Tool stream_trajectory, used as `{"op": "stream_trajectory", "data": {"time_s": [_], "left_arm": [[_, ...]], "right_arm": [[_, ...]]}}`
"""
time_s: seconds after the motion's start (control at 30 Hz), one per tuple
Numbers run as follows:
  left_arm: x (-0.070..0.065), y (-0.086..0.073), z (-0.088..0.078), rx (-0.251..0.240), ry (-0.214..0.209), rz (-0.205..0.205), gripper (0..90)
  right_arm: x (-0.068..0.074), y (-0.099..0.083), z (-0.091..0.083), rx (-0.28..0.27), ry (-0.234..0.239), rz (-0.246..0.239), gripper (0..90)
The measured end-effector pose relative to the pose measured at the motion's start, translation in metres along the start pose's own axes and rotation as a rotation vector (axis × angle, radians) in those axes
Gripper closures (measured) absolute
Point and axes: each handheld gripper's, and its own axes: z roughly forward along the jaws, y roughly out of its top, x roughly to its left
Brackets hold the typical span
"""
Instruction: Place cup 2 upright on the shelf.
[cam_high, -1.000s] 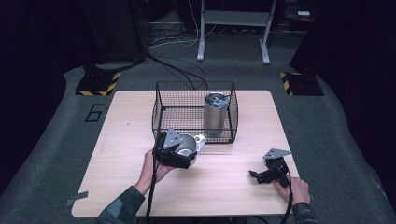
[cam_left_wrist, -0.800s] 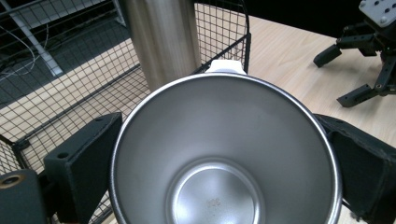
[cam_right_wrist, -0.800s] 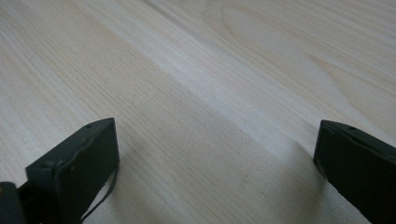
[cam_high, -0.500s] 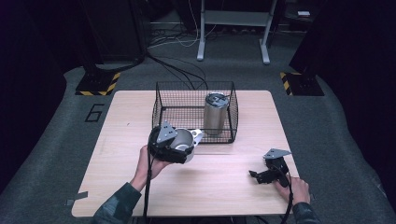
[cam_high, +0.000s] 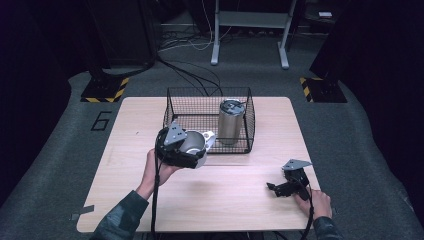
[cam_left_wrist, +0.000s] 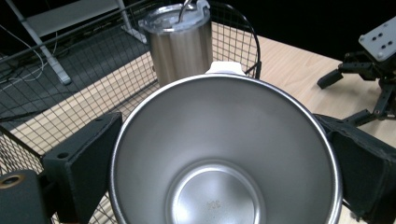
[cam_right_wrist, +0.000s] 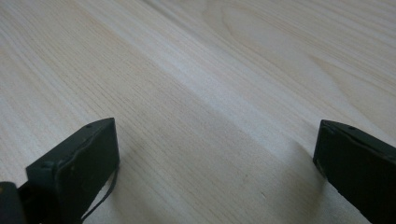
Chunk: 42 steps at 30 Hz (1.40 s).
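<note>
your left gripper (cam_high: 192, 150) is clamped on the steel cup (cam_high: 194, 145), jaws pressed to its two sides, holding it off the table (cam_high: 225, 200) just in front of the wire basket (cam_high: 172, 117). a tumbler (cam_high: 230, 121) stands upright inside the basket. your right gripper (cam_high: 280, 188) rests low on the table near its right front edge, jaws spread wide, nothing between them

Left gripper (cam_high: 192, 150) raised off the table, jaws clamped around a load, right gripper (cam_high: 280, 188) low, jaws spread wide.
</note>
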Motion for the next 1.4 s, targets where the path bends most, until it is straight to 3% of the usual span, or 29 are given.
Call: {"op": "stream_trajectory", "data": {"time_s": [0.57,1.4], "left_arm": [[0.018,0.027,0.002,-0.026,0.042,0.001,6.0],[0.046,0.058,0.03,0.003,0.109,0.012,6.0]], "right_arm": [[0.0,0.0,0.0,0.0,0.0,0.0,0.0],[0.0,0.0,0.0,-0.007,-0.003,0.001,0.0]]}}
